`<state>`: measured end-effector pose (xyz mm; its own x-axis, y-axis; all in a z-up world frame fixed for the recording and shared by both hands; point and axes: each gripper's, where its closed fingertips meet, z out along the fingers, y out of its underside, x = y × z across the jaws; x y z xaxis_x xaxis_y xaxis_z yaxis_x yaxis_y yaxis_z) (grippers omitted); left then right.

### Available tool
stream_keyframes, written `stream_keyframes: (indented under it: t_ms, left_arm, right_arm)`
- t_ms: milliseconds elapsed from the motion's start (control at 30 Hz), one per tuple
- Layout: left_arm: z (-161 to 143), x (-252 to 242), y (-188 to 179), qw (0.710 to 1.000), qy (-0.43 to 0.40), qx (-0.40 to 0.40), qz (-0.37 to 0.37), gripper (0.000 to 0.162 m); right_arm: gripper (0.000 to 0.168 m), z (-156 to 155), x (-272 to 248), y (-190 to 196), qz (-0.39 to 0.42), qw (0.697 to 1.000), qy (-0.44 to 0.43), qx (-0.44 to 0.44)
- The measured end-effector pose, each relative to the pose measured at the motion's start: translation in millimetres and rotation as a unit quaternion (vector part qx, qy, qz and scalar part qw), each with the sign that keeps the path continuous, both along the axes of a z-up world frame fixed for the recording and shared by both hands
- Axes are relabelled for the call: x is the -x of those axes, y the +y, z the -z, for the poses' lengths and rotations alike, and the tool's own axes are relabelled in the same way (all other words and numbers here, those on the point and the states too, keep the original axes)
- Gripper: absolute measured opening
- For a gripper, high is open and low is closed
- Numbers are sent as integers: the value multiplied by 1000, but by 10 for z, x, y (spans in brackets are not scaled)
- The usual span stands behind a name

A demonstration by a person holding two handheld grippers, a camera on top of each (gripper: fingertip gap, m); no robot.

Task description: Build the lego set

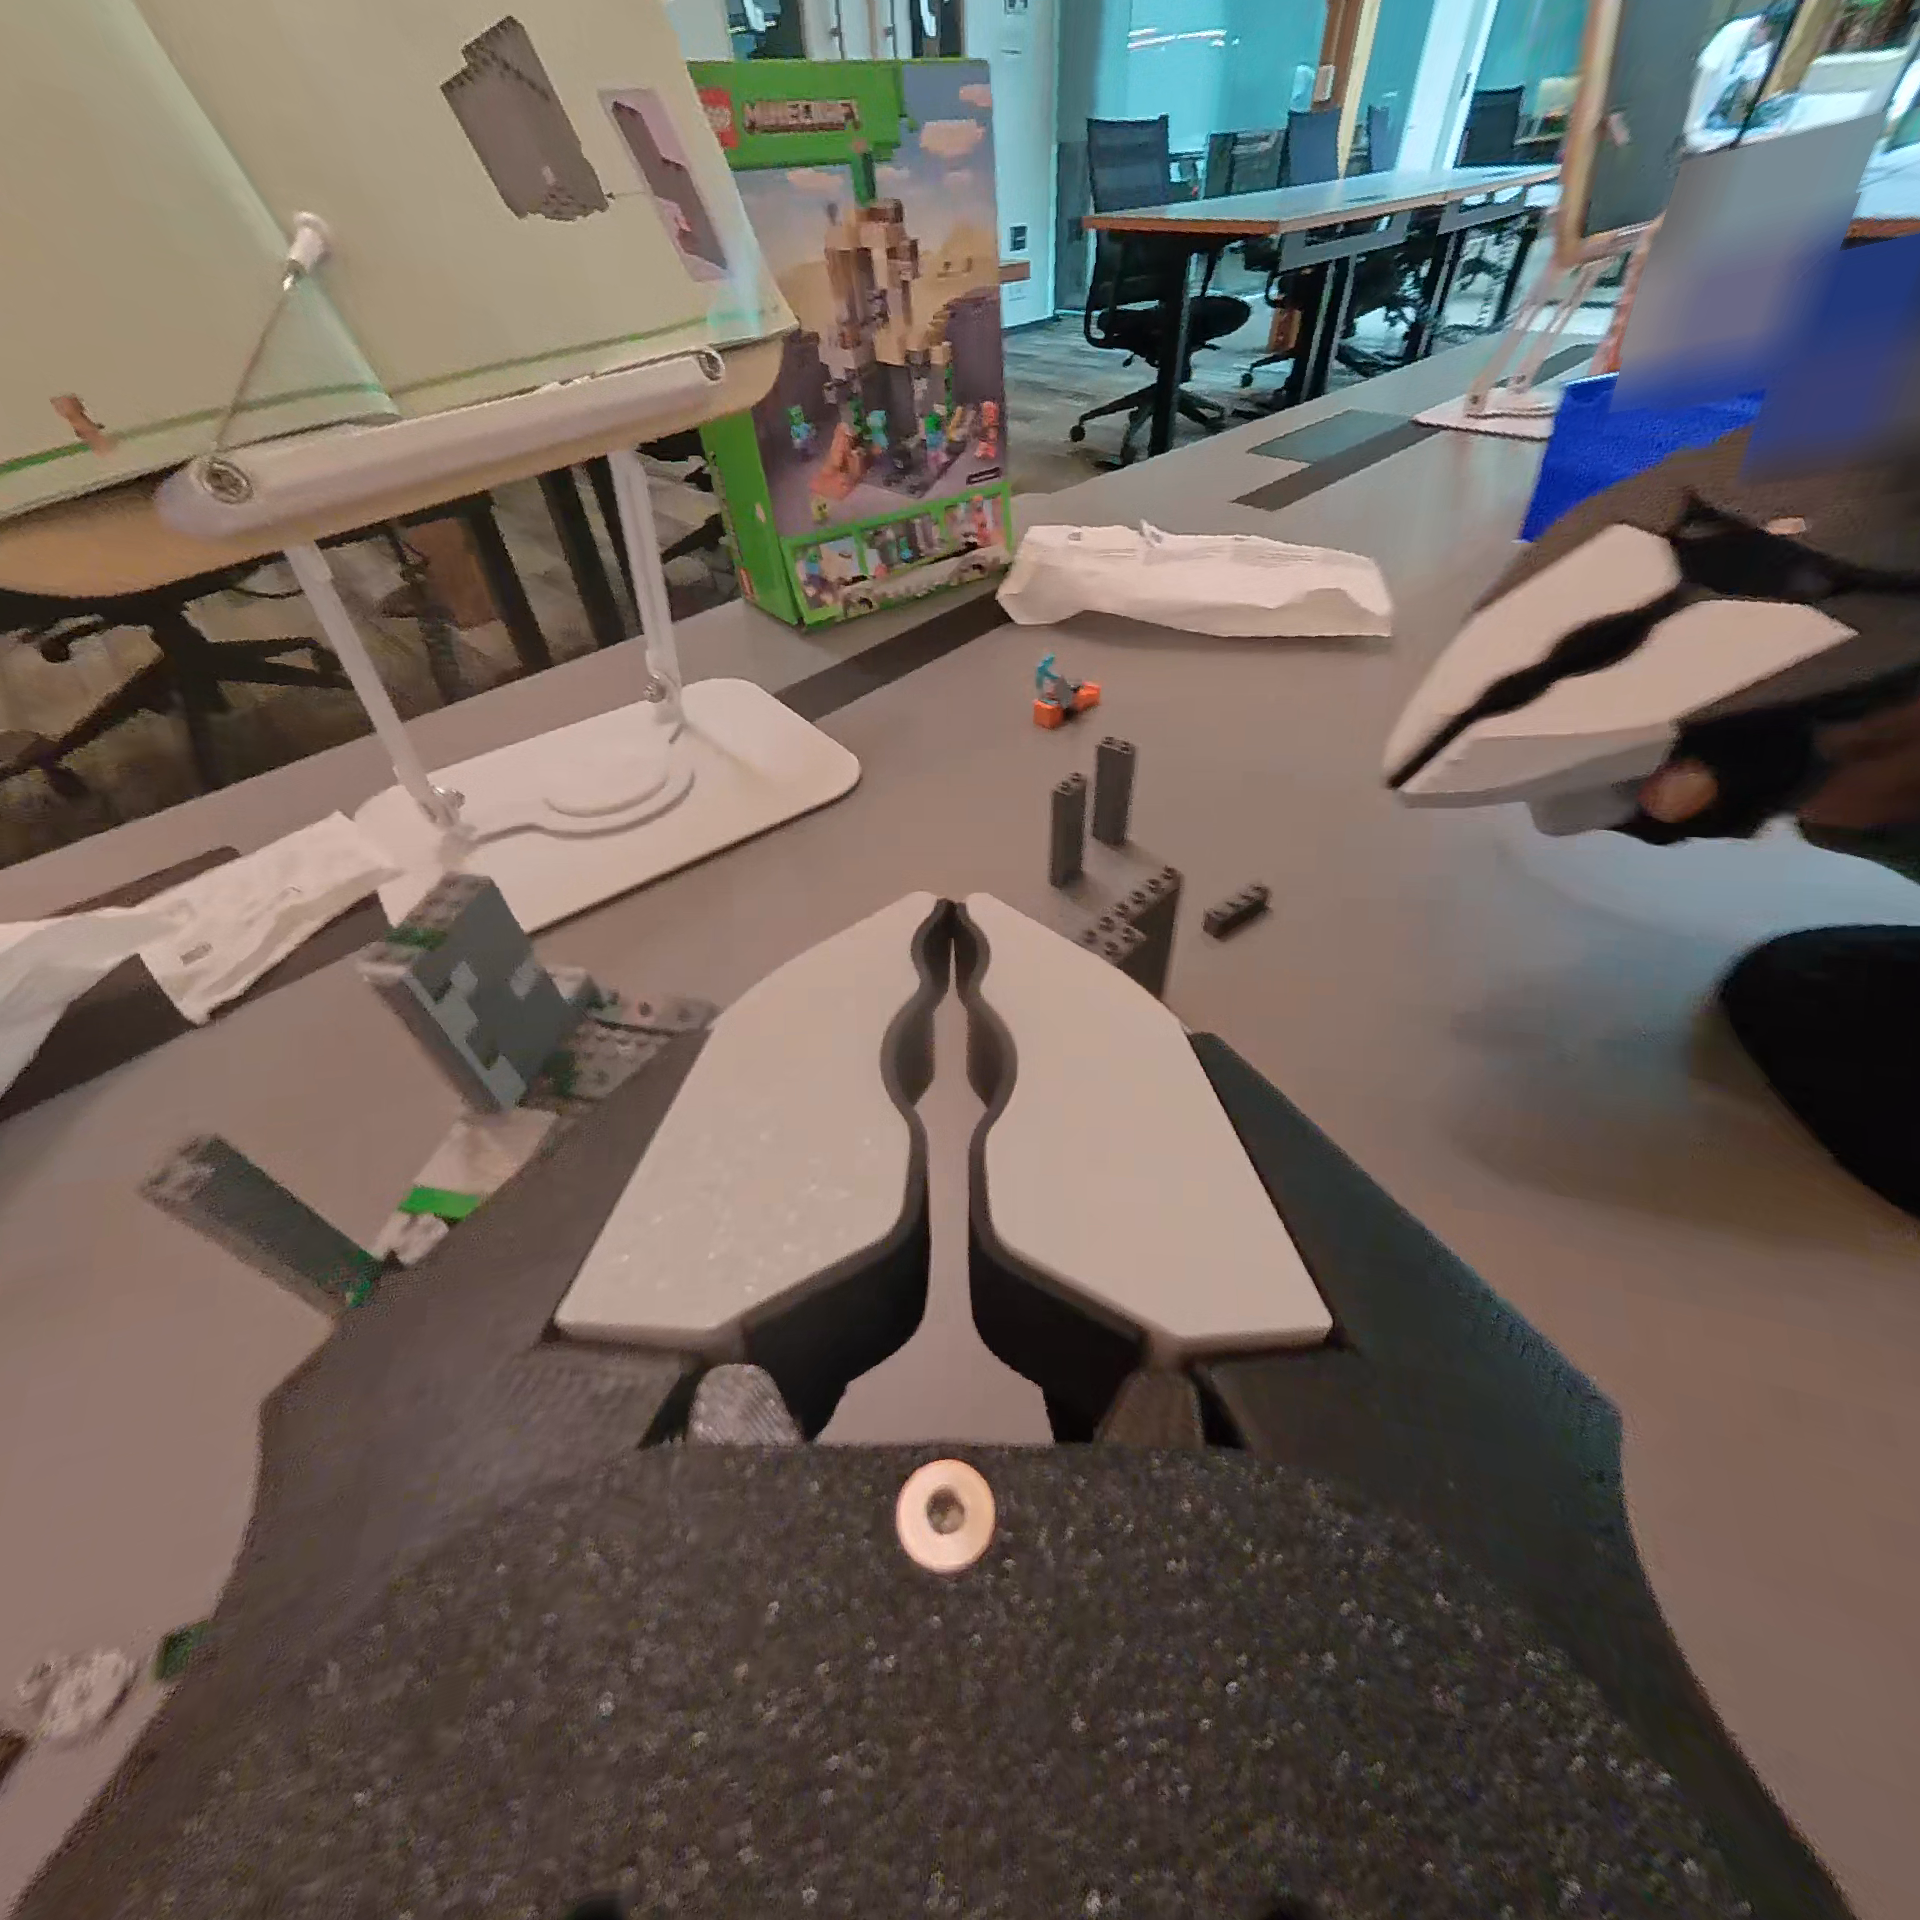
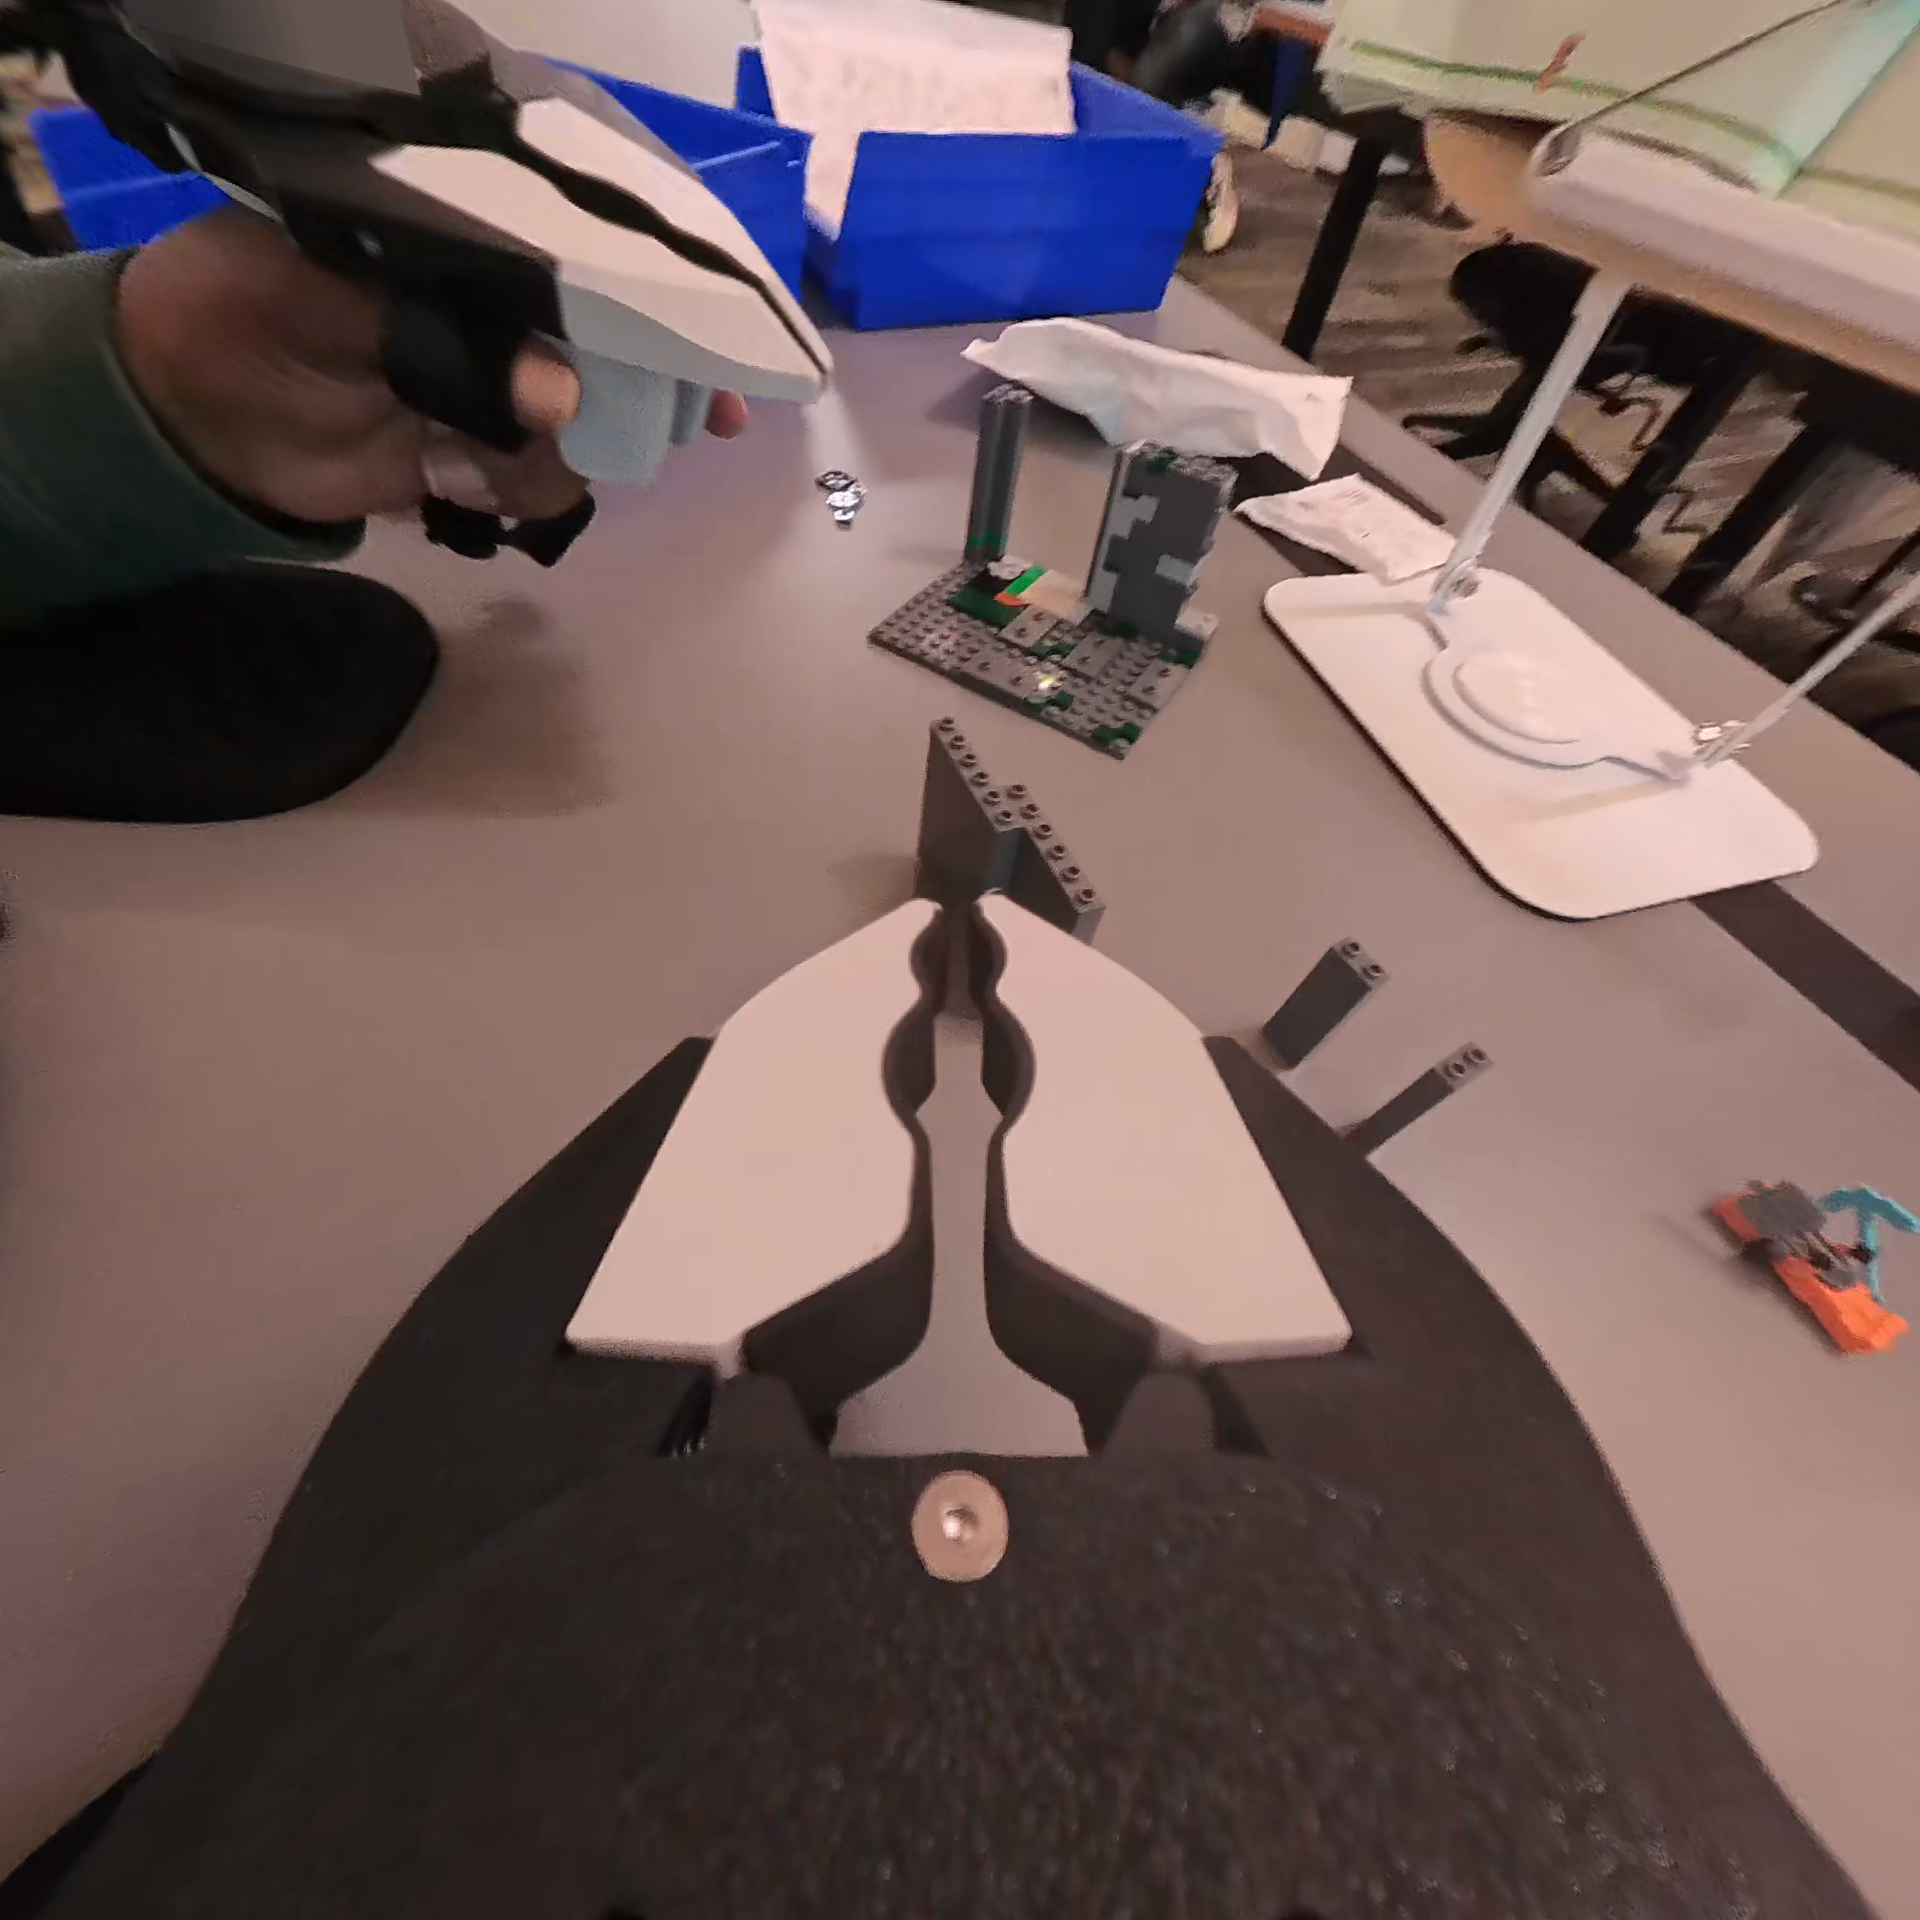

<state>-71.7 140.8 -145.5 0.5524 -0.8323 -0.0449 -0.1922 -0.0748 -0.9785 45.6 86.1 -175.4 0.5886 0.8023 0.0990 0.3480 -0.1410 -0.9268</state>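
Left gripper [image 1: 952,914] pinched shut, empty; right gripper [image 2: 958,914] likewise closed on nothing. Just past both sets of tips, upright on grey table [image 2: 675,831]: dark grey stepped brick wall [image 2: 997,842].

Seen from the right wrist view, the wall piece [image 2: 1003,842] stands on the table [image 2: 644,831] just beyond the fingers [image 2: 831,1091]. The baseplate build [image 2: 1049,665] is farther behind it. Two tall bricks [image 2: 1325,1003] stand right of the fingers, and the small figure [image 2: 1813,1262] lies farther right. The stand base [image 2: 1538,769] lies right of the build, and the bins [image 2: 997,218] are at the far edge.
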Motion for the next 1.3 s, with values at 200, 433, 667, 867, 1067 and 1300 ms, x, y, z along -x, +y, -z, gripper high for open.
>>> stream_keyframes:
  t_ms: [200,433,667,867,1067,1300]
  left_arm:
    - [287,-56,265,1000,6,7,-19,7]
    - [598,-206,18,997,61,7,40,23]
    - [750,-402,-65,994,69,21,85,31]
    - [847,-620,15,982,95,30,160,37]
    - [922,-699,54,966,146,10,215,9]
    - [886,-492,218,968,140,14,208,8]
  right_arm:
    - [0,108,-249,219,94,995,37,3]
    - [0,317,-508,324,129,990,-47,-10]
    - [9,460,-593,345,128,991,-40,14]
    - [10,446,-465,333,109,993,-45,-1]
    - [10,473,-499,323,111,993,-37,8]
    - [10,473,-513,338,106,994,-19,20]
